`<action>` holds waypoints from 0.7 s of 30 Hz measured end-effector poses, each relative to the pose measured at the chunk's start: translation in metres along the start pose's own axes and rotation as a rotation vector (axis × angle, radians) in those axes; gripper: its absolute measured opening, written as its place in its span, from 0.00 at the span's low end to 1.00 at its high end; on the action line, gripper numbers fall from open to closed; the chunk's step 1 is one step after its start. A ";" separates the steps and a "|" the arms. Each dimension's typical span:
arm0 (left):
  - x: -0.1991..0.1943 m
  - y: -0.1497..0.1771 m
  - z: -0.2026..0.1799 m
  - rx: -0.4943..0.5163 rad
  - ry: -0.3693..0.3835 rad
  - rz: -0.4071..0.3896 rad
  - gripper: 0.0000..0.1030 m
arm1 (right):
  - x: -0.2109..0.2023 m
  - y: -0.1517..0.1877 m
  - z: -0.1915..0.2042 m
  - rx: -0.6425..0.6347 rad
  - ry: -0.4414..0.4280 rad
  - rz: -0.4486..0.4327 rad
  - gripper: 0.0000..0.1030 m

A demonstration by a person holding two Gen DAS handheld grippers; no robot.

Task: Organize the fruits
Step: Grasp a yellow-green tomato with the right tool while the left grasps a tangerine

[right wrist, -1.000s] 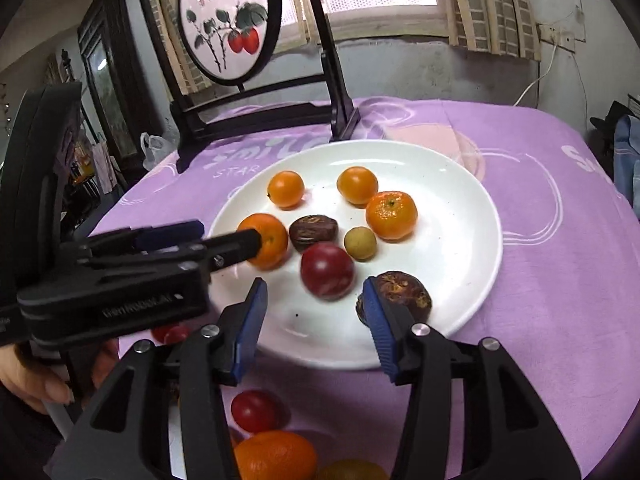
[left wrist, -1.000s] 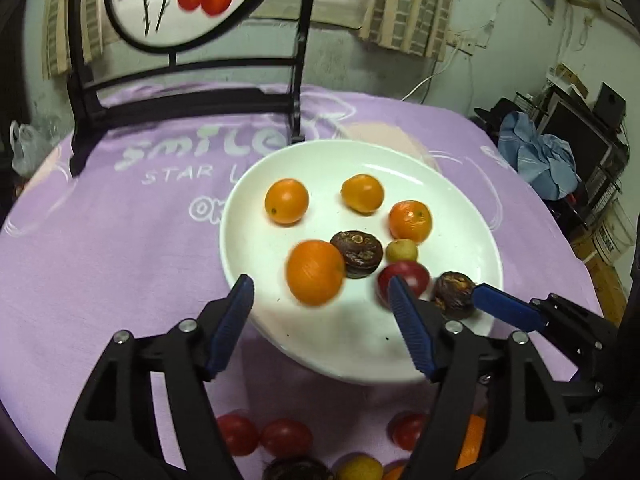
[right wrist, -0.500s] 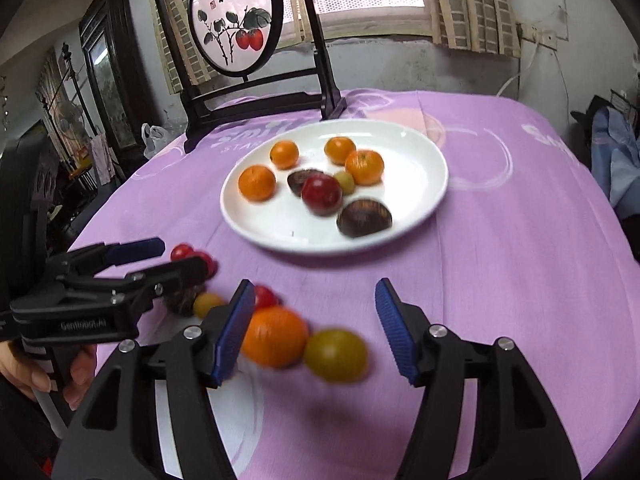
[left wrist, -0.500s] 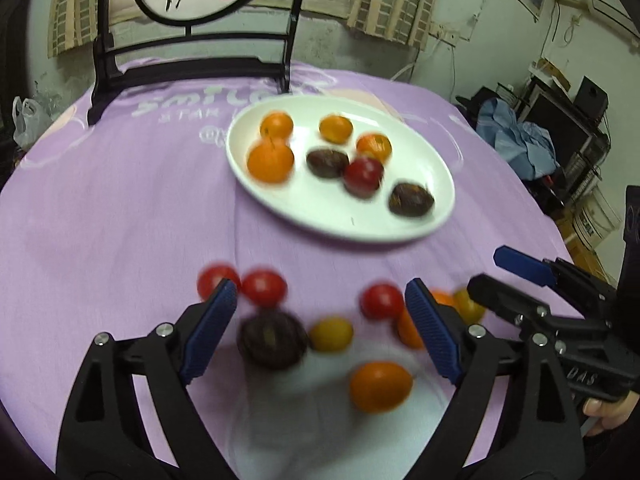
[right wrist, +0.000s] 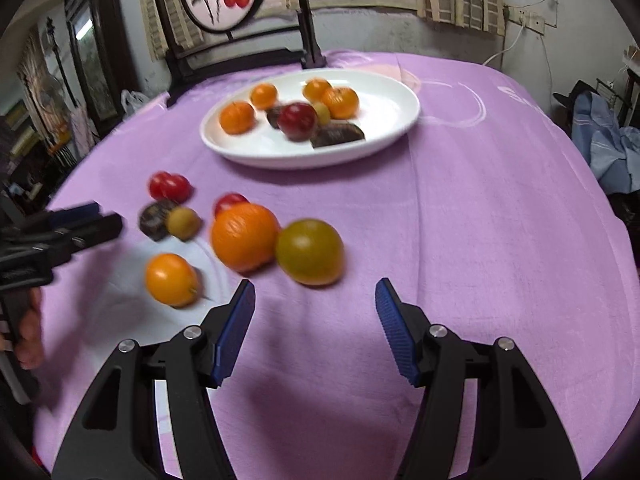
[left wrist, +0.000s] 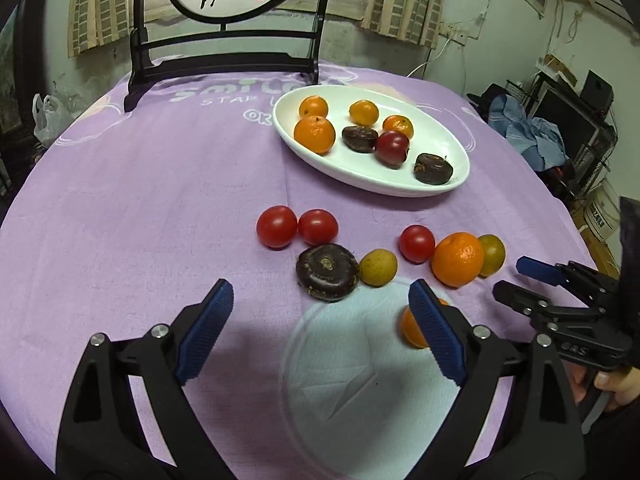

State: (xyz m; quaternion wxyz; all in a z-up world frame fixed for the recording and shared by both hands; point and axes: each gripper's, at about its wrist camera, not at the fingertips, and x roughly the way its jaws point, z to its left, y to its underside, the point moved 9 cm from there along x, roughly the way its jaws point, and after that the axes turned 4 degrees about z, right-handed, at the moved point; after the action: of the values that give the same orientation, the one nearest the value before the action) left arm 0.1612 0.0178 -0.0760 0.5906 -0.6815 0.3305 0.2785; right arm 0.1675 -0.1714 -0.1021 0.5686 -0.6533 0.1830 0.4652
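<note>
fruit is sitting partly sorted, several pieces on the white plate [left wrist: 452,184], eight lying loose on the purple cloth [left wrist: 140,208], while the left gripper [left wrist: 320,320] is gaping wide after opening and the right gripper [right wrist: 316,320] is hanging parted, both empty.

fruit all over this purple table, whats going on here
A person holds a two-finger gripper in each hand and is sorting fruit. Both the left gripper and the right gripper are open and empty, jaws just widened, hovering over loose fruit on the purple tablecloth: red tomatoes, a dark fruit, an orange and a greenish fruit. The white plate beyond already holds several pieces.
</note>
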 end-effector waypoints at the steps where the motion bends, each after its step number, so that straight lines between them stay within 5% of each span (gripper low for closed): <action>1: 0.001 0.002 0.000 0.012 -0.001 0.000 0.89 | 0.003 0.000 0.000 -0.006 0.011 0.006 0.61; 9: 0.001 0.002 0.002 -0.013 0.054 0.015 0.89 | 0.027 -0.014 0.010 -0.089 0.064 0.038 0.61; 13: 0.003 0.005 -0.004 0.001 0.064 0.026 0.89 | 0.028 -0.018 0.009 -0.059 0.027 0.028 0.38; 21: 0.006 0.018 -0.036 0.052 0.141 0.065 0.89 | 0.005 -0.006 0.012 -0.015 -0.055 -0.002 0.38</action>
State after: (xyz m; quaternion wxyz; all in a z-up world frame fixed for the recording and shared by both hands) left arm 0.1499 -0.0199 -0.0865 0.5739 -0.6727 0.4006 0.2402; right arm 0.1698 -0.1576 -0.1024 0.5689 -0.6448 0.1631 0.4837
